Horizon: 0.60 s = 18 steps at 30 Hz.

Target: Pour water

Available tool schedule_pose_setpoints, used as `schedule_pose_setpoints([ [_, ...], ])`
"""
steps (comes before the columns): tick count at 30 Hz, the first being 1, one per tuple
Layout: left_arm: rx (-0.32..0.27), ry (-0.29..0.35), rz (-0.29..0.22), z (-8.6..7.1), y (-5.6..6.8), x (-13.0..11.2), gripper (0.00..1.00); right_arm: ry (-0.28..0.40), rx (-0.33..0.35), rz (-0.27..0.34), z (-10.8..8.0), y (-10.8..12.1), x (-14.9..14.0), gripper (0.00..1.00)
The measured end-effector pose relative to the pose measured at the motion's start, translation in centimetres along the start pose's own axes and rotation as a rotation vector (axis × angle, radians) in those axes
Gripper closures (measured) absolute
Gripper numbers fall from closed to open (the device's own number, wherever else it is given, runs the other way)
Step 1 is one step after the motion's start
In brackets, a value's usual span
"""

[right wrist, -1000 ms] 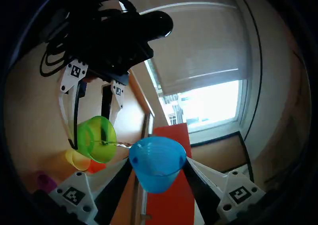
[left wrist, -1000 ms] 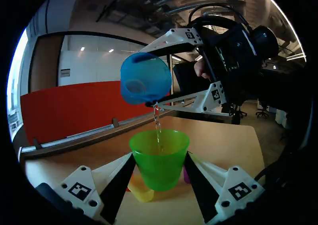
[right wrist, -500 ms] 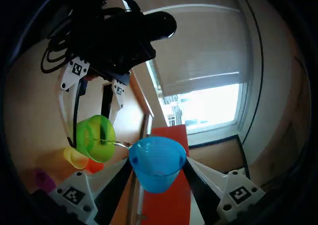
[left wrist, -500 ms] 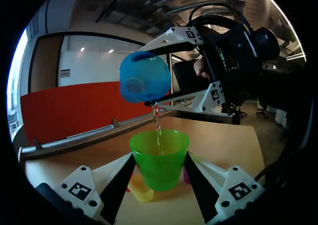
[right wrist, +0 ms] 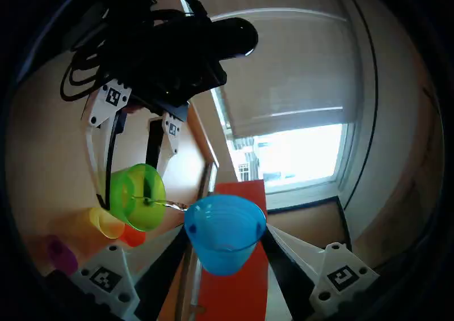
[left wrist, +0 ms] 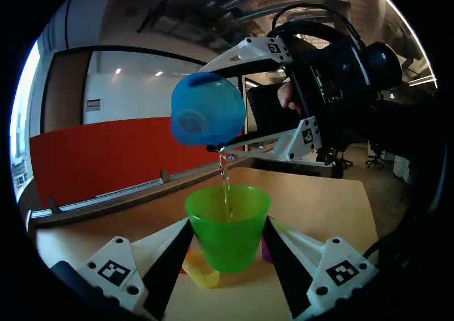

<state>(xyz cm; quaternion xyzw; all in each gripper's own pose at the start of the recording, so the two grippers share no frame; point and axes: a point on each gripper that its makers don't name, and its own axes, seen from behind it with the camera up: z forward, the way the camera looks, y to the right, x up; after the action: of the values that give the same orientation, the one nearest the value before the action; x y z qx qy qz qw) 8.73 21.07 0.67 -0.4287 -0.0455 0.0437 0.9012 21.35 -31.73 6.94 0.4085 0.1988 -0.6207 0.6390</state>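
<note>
Both gripping: left tool [left wrist: 228,222] green cup [left wrist: 228,241], right tool [right wrist: 225,229] blue cup [right wrist: 224,250]; yellow cup [left wrist: 203,272] half-hidden.

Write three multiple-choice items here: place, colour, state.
1. Where is the blue plastic cup relative to the green plastic cup?
A. above it B. nested inside it C. beneath it
2. What colour is the small plastic cup on the wooden table beside the green plastic cup?
A. white B. yellow C. black
3. What state is the blue plastic cup in?
A. upright, lidded B. lying on the table C. tipped, pouring
Answers: 1 A, it hangs over the green rim; 2 B, yellow shows by the green base; 3 C, a thin water stream falls from its lip.
</note>
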Motion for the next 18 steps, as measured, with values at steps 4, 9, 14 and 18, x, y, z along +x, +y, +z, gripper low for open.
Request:
schedule_pose_setpoints([
  [4,-0.001,0.001,0.0,0.02,0.03,0.02,0.17,0.0,0.0,-0.01,0.03,0.02,0.04,0.1],
  [9,-0.002,0.003,-0.001,0.05,0.11,0.09,0.17,-0.003,-0.002,-0.029,0.05,0.13,-0.04,0.1],
  [14,-0.005,0.004,0.0,0.09,0.26,0.2,0.17,-0.005,-0.003,-0.042,0.02,0.18,-0.17,0.1],
  [18,-0.006,0.005,0.001,0.14,0.34,0.24,0.18,-0.008,-0.007,-0.056,-0.03,0.31,-0.3,0.1],
])
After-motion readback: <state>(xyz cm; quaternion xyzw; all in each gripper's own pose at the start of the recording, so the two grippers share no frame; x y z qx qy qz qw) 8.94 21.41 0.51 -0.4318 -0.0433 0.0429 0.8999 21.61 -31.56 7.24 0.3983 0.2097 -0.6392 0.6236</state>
